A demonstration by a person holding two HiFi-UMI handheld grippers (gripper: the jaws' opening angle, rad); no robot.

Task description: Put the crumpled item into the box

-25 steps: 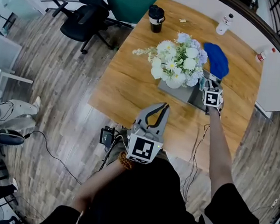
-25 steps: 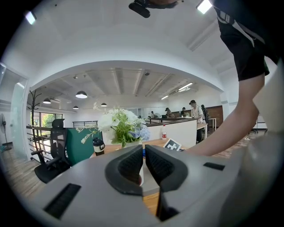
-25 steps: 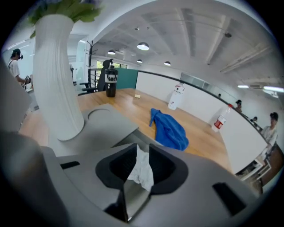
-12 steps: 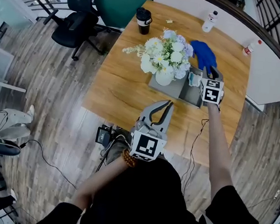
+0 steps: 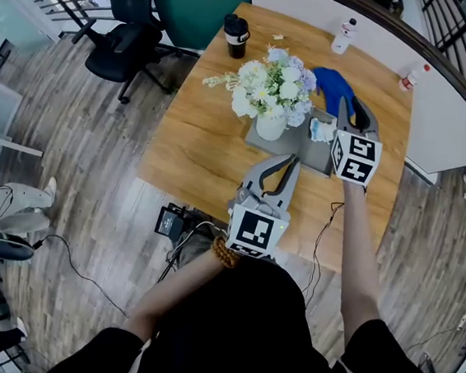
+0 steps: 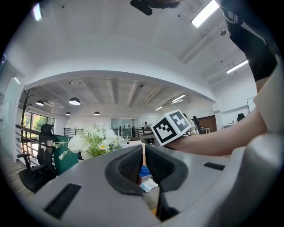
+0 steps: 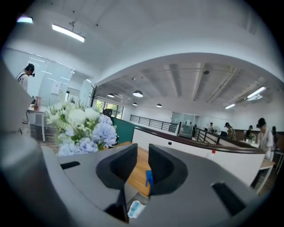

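The crumpled item (image 5: 321, 131), a pale white-and-blue wad, lies inside the grey box (image 5: 309, 153) at the box's 2 o'clock corner. The box sits on a wooden table (image 5: 195, 149). A white vase of white and lilac flowers (image 5: 270, 86) occupies the box's 10 o'clock end; whether the vase stands in the box or only against it cannot be told.

The right gripper (image 5: 355, 112) hangs over the box's 3 o'clock side, with the wad just at its 9 o'clock. In the right gripper view its jaws stand slightly apart and hold nothing, and the wad shows low down beneath them. The right gripper is released.

The left gripper (image 5: 291, 158) points toward 12 o'clock, its tips over the box's 6 o'clock edge. In the left gripper view its jaws are pressed almost together, a mere slit between them, clenched on nothing.

A blue cloth (image 5: 335, 85) lies on the table at 12 o'clock from the wad. A black lidded cup (image 5: 235, 34) stands near the table's 11 o'clock corner, and a small bottle (image 5: 342, 36) at its 1 o'clock edge. A black office chair (image 5: 124, 38) sits on the wooden floor at 10 o'clock.
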